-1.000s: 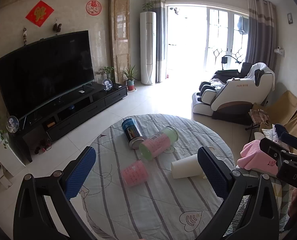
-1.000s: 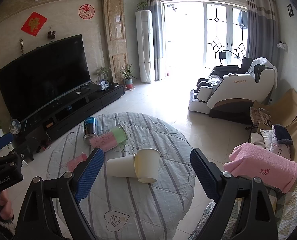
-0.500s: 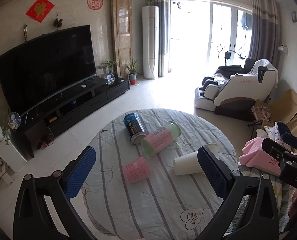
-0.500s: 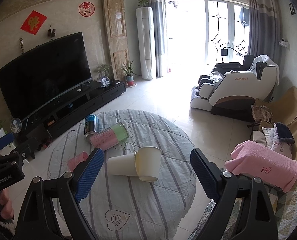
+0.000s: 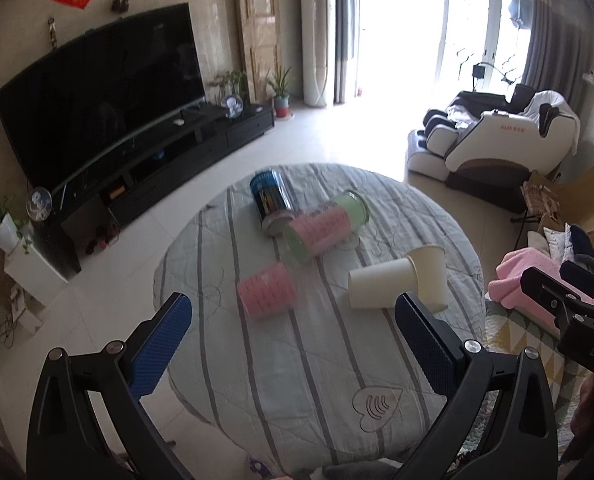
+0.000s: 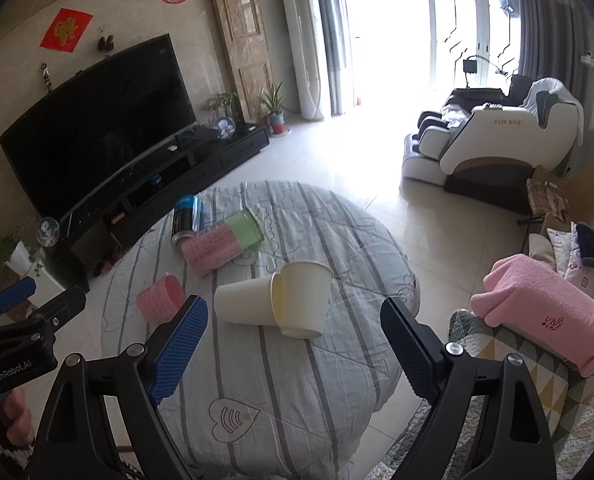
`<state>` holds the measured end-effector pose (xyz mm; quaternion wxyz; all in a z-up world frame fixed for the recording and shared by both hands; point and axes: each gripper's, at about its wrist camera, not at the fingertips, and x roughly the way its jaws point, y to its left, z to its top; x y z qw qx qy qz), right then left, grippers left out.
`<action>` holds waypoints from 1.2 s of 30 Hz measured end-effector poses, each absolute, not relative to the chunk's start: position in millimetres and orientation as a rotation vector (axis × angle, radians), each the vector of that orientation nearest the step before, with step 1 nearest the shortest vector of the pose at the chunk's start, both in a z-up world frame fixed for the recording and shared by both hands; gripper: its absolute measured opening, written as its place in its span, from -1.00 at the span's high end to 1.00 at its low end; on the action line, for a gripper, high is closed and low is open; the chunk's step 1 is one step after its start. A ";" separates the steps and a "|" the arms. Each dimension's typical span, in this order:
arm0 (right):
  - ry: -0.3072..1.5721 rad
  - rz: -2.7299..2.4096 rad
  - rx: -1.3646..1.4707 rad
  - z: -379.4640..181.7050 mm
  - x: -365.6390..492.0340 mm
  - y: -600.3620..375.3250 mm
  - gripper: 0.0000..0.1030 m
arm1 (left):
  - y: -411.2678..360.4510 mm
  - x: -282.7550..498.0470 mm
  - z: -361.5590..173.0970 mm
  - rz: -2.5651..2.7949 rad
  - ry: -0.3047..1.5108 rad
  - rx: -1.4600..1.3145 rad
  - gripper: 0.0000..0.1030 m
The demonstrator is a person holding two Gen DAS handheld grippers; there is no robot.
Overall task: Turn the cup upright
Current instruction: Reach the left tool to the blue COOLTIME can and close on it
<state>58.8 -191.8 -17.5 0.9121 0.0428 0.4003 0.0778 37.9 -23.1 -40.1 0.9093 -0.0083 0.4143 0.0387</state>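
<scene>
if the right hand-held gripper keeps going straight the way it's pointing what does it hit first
Most likely the upright white paper cup beside the tipped white cup, both between the open right hand-held gripper fingertips; depth is unclear.

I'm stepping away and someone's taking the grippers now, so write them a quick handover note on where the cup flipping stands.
Left gripper: open, empty, above the near side of the table.
Right gripper: open, empty, aimed at the paper cups.
On the table: one white paper cup on its side, touching a second paper cup that is standing; a small pink cup on its side; a pink and green tumbler and a blue can also lying down.
Done: nothing gripped.
Left: grip a lying cup and stand it upright.
</scene>
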 end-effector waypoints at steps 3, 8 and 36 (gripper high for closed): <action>0.872 0.196 0.094 -27.8 66.1 -196.8 -0.74 | -30.5 36.6 -48.7 0.093 0.901 -0.022 -1.00; 0.953 0.247 0.099 -44.5 76.0 -199.6 -0.74 | -35.0 33.4 -62.7 0.130 0.971 -0.044 -1.00; 1.086 0.027 0.107 -57.2 122.9 -131.6 -0.74 | 84.3 226.5 -111.7 0.110 1.186 -0.208 -1.00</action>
